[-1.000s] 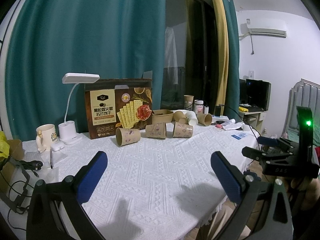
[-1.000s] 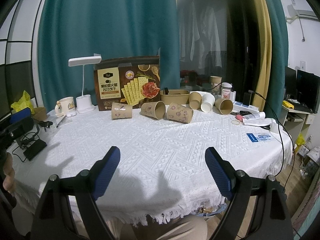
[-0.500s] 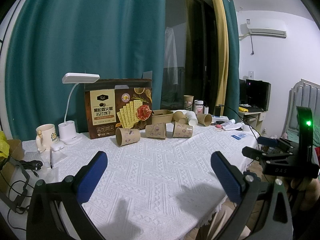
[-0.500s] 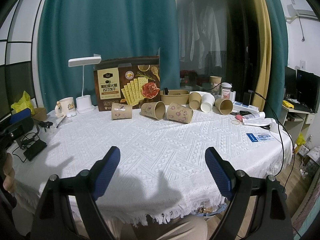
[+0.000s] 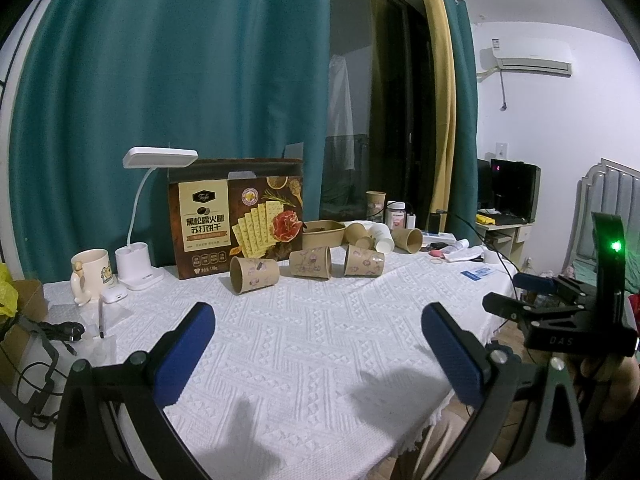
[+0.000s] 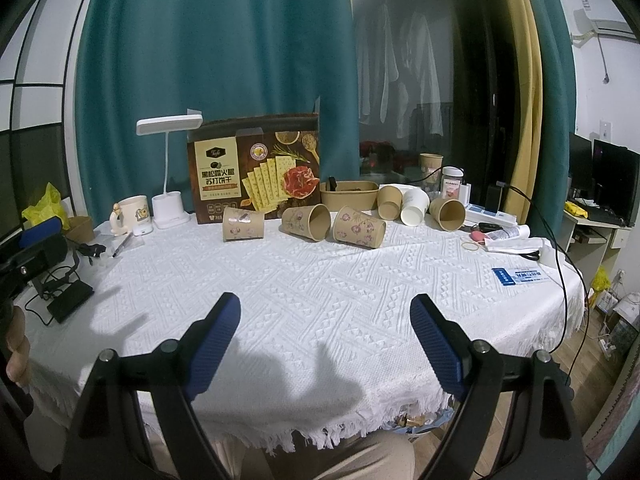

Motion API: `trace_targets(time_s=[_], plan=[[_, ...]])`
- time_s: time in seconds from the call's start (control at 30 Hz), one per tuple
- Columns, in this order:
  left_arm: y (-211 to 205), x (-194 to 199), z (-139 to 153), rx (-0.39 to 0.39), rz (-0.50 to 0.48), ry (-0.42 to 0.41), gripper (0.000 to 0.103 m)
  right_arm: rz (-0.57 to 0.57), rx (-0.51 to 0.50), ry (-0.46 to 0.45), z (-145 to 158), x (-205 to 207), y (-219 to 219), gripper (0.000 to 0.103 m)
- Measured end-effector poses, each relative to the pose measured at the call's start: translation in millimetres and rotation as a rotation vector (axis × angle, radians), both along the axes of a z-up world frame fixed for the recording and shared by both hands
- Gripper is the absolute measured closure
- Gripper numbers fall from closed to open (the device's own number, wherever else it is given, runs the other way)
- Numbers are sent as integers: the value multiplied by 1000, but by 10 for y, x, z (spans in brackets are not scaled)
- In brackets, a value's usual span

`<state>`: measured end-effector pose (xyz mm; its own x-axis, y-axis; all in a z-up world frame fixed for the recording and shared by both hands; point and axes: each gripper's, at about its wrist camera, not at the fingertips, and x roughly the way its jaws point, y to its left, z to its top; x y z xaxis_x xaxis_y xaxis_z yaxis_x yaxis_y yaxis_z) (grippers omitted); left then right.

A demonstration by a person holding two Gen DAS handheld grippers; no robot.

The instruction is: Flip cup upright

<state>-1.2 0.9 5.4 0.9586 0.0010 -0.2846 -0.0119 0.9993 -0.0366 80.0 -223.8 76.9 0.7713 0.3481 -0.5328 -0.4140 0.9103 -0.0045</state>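
Three brown paper cups with flower prints lie on their sides in a row at the far side of the white tablecloth: a left cup (image 5: 253,275) (image 6: 243,223), a middle cup (image 5: 310,263) (image 6: 306,222) and a right cup (image 5: 364,261) (image 6: 359,227). My left gripper (image 5: 318,356) is open and empty, above the near part of the table, far from the cups. My right gripper (image 6: 326,344) is open and empty near the table's front edge. The right gripper's body also shows at the right of the left wrist view (image 5: 560,312).
Behind the cups stand a cracker box (image 6: 254,170), a brown paper bowl (image 6: 349,194) and more tipped cups (image 6: 414,208). A white desk lamp (image 6: 170,204) and a mug (image 6: 134,212) stand at the back left. Cables (image 6: 64,284) lie at the left, papers (image 6: 516,276) at the right.
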Motion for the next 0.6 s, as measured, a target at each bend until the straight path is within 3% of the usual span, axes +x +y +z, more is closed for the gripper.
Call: trace_targets(time_s=[0.43, 0.6], plan=[[-33, 54, 31, -1, 11, 8, 0, 6, -3, 19, -32, 73, -45, 18], [-177, 341, 78, 20, -17, 76, 0, 2, 5, 38, -45, 334, -82, 18]])
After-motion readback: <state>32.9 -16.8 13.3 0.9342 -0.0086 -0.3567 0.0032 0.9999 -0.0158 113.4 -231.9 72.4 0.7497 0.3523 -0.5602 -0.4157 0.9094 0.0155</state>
